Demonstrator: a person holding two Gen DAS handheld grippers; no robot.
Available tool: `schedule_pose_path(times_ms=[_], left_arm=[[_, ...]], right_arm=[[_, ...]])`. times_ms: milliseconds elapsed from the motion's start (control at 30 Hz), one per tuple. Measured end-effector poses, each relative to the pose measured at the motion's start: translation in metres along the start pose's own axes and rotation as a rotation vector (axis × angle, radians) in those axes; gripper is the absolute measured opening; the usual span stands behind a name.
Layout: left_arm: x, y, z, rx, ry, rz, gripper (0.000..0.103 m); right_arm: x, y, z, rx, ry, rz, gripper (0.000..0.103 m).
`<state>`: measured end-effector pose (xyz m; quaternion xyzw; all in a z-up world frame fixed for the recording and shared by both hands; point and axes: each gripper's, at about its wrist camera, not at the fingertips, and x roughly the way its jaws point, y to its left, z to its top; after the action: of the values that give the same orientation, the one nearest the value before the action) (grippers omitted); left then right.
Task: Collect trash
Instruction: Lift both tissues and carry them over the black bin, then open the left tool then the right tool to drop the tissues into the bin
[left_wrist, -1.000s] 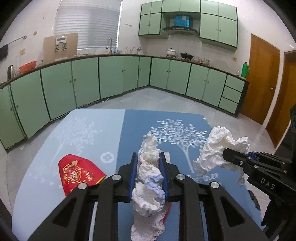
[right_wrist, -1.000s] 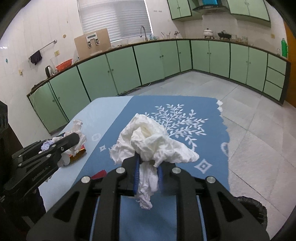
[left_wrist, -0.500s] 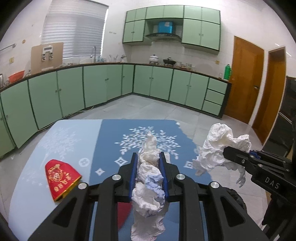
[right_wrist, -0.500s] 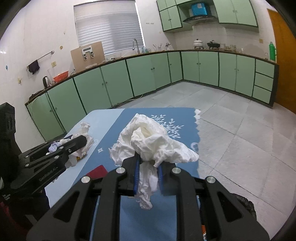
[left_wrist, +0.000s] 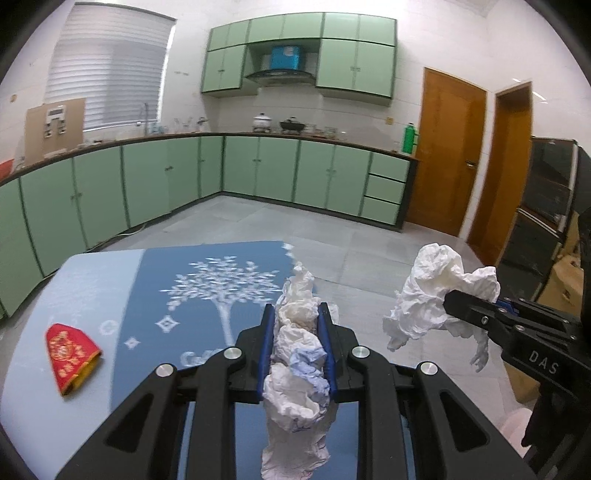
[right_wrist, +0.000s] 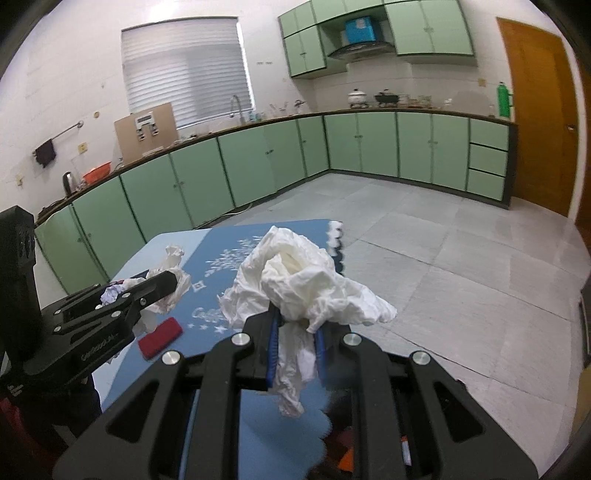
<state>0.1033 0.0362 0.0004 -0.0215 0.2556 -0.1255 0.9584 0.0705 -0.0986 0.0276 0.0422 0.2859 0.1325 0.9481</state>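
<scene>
My left gripper is shut on a long wad of crumpled white and pale blue tissue, held above the right part of the blue table. My right gripper is shut on a big crumpled white tissue, held past the table's right edge over the floor. In the left wrist view the right gripper with its white tissue hangs at the right. In the right wrist view the left gripper with its wad shows at the left. A red packet lies on the table's left side.
The table carries a blue cloth with a white tree print. Green cabinets line the far walls, wooden doors stand at the right. Grey tiled floor spreads beyond the table. A dark bin's rim with scraps shows below my right gripper.
Both grippers have swung to the right with their tissues, toward the table's right edge. The red packet and the table have slid to the left in view.
</scene>
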Motion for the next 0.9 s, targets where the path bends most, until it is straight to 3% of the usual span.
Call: schedule_pose_path(times_ms=[467,900], left_arm=[[0.018,-0.079,-0.020,0.074,0.038,-0.186,0.023],[0.036,-0.130,-0.038,0.138,0.081,-0.273,0.023]], right_arm=[[-0.047,-0.069,-0.041,0.077,0.005,-0.177,0.015],[-0.066,-0.108,-0.075,0.142,0.026,-0.282,0.015]])
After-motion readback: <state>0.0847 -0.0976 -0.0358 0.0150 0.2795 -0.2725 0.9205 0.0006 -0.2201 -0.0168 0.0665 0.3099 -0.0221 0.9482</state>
